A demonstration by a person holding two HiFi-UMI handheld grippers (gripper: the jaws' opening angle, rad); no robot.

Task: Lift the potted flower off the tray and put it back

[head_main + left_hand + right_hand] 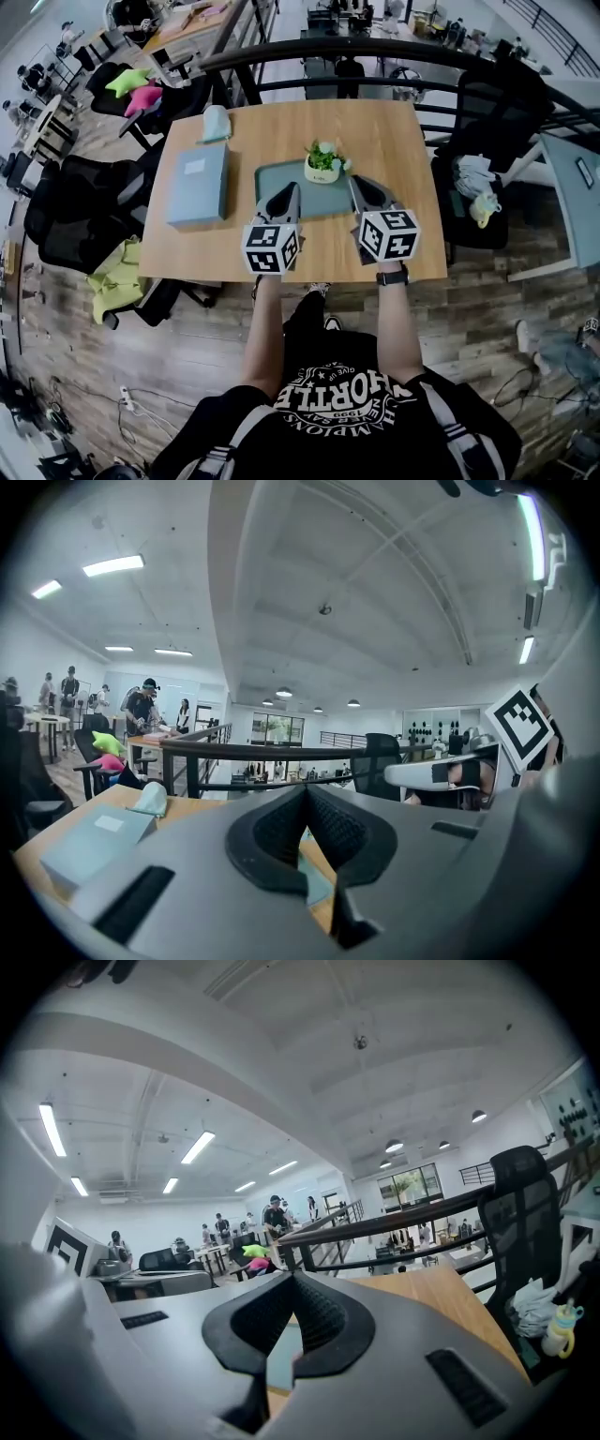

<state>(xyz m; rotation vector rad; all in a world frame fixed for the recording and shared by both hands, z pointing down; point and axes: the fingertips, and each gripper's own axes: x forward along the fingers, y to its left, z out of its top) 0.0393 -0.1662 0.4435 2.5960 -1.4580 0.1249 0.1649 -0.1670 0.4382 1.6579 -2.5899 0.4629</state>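
Sitting upright on the far middle part of a flat grey-green tray (277, 173) is the potted flower (323, 164), green leaves in a small white pot. The tray is lying near the middle of a light wooden table (384, 131).

The person is holding both grippers low over the near half of the tray, pointing them away toward the far side. The left gripper (292, 188) (306, 803) is reaching over the tray's left part, its ribbed black fingers (281, 832) pressing together with nothing between them. The right gripper (357, 182) (292, 1283) is reaching over the tray's right part, its tip near the pot's right side. Its fingers (319, 1316) are likewise meeting with nothing pinched.

A pale blue flat box (199, 185) is lying on the table to the left of the tray, well apart from the pot. A black metal railing (375, 52) is running along beyond the table's far edge.
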